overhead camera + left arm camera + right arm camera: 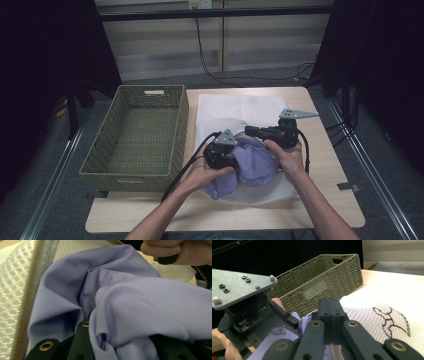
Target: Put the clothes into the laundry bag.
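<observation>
The lilac cloth (255,162) lies bunched on a white mat (235,107) at the near middle of the worktop (330,165), between the two hands. The left tongs (234,159) are buried in its left side; in the left gripper view the cloth (140,305) drapes in folds over the black jaws, a fold caught between them, so they hold the cloth at a narrow gap. The right tongs (248,131) lie level above the cloth's far edge, pointing toward the basket (137,132); in the right gripper view their jaws (331,315) are pressed flat together with nothing seen between them. No brand, label or readable writing appears on anything; the only mark is a dark brown outline drawing (392,321) stitched or printed on the mat (372,307), which the right gripper view shows and the high view does not resolve. The basket, woven and olive green, stands just left of the mat with cut-out handles in its end walls, and nothing lies in it. The right gripper view also gives the basket's side (324,282) close up and the left gripper's grey plate (234,287). The left gripper view catches the mat's dimpled weave (17,287) and a thumb of the right hand (162,248).
</observation>
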